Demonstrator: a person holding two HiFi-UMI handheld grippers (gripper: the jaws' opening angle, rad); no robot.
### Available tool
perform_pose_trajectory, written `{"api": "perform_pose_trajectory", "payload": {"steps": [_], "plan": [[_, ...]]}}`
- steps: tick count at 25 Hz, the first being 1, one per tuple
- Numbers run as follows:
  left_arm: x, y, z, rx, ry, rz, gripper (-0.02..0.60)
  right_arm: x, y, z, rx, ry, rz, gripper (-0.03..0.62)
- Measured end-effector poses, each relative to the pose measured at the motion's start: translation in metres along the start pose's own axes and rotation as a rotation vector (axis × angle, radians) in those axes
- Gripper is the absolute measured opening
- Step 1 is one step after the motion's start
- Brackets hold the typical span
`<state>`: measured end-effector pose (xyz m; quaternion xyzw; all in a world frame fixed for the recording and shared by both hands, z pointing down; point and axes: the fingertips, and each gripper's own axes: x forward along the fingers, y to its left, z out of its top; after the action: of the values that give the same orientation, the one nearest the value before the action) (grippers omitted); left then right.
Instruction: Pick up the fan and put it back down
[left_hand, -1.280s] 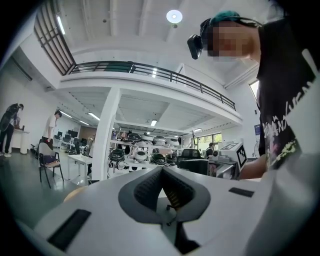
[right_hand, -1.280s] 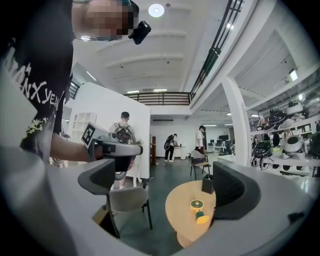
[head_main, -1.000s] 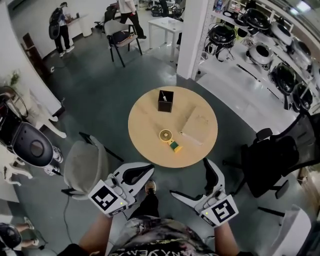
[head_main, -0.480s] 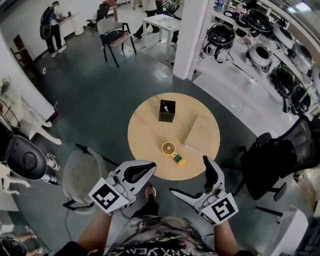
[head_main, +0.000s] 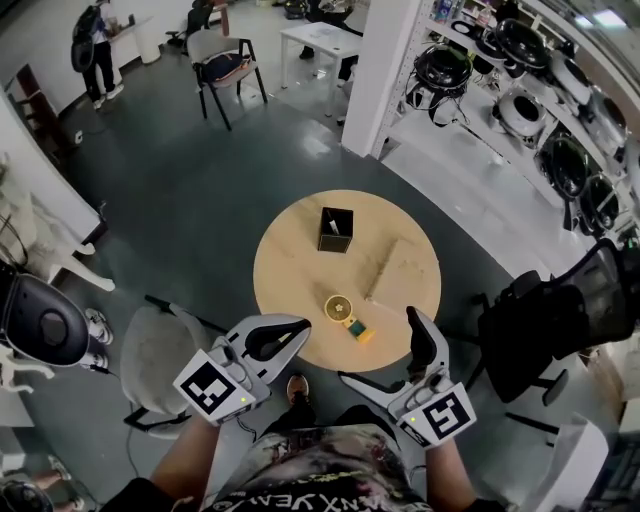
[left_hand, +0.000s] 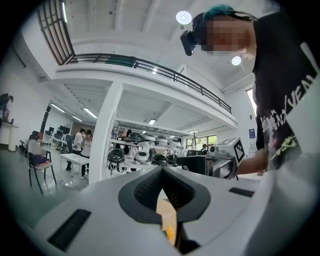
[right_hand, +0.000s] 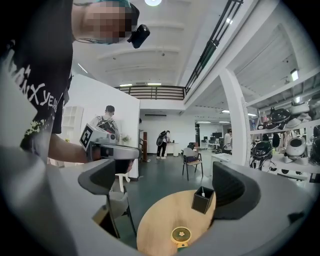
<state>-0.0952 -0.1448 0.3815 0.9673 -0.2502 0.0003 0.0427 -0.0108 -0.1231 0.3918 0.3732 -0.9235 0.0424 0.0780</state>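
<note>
Round wooden surface (head_main: 290, 265) on open grey floor; you stand off its 6 o'clock rim.

Left tool (head_main: 298, 328): tips pressed together, nothing between them, held short of the rim.

Fan (head_main: 337, 306): small, yellow round head on a green-and-yellow base, at about 6 o'clock from the surface centre, near the rim and clear of both tools. Black box (head_main: 335, 229) is at 12 o'clock, tan board (head_main: 402, 270) at 3 o'clock.

Right tool (head_main: 385, 355): jaws spread wide, empty, also short of the rim.

Risks, as judged:
- The fan looks light and sits close to the edge, so a brush from your closed left tool could push it off.
- Gripping the round head off-centre may let it twist or slip.
- Setting it down tilted may tip it.
</note>
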Motion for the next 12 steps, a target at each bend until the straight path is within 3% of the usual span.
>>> {"api": "perform_pose_trajectory", "payload": {"steps": [7,12], "plan": [[0.018,0.007,-0.001,-0.011,0.0,0.022,0.012,0.006,-0.019,-0.004,0.015,-0.011,0.021,0.586],[0.035,0.007,0.001,-0.01,0.009,0.077,0.012,0.002,-0.033,-0.004,0.029,-0.034,0.073,0.586]]}}
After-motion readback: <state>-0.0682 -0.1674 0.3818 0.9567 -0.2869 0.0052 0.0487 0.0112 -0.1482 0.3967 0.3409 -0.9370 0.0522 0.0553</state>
